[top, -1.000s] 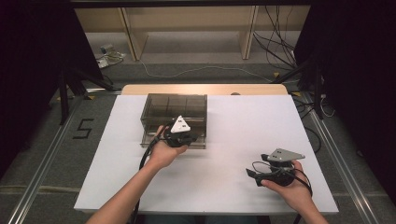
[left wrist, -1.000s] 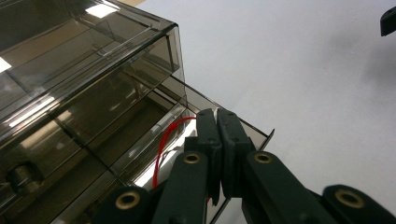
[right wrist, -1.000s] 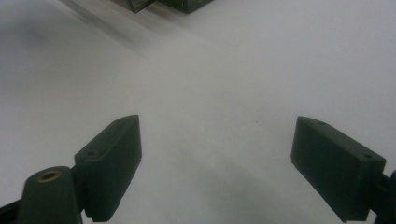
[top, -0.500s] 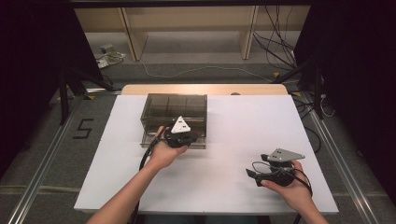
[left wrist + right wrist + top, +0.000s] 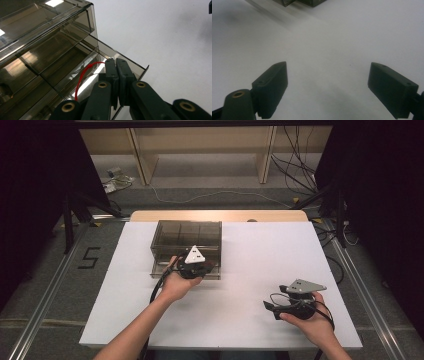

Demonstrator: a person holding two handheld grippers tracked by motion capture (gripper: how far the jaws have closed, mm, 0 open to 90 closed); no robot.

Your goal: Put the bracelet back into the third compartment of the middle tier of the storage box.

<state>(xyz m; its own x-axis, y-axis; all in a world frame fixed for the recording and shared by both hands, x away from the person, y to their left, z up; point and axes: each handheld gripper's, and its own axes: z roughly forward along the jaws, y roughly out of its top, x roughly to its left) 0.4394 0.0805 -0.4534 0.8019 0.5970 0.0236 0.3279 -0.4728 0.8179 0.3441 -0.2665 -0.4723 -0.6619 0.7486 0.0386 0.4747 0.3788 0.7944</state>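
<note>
A drawer box (image 5: 186, 240) stands on the table (image 5: 250, 255), left of the middle and toward the far edge. Its lower drawer (image 5: 117, 57) juts out on the near side — toward the person. The left gripper (image 5: 192, 268) sits at that drawer's front, its jaws pressed together on the front wall (a thin cord (image 5: 82, 77) loops just beside them). The right gripper (image 5: 287, 307) is well apart — near the table's near right corner, above bare tabletop.
</note>
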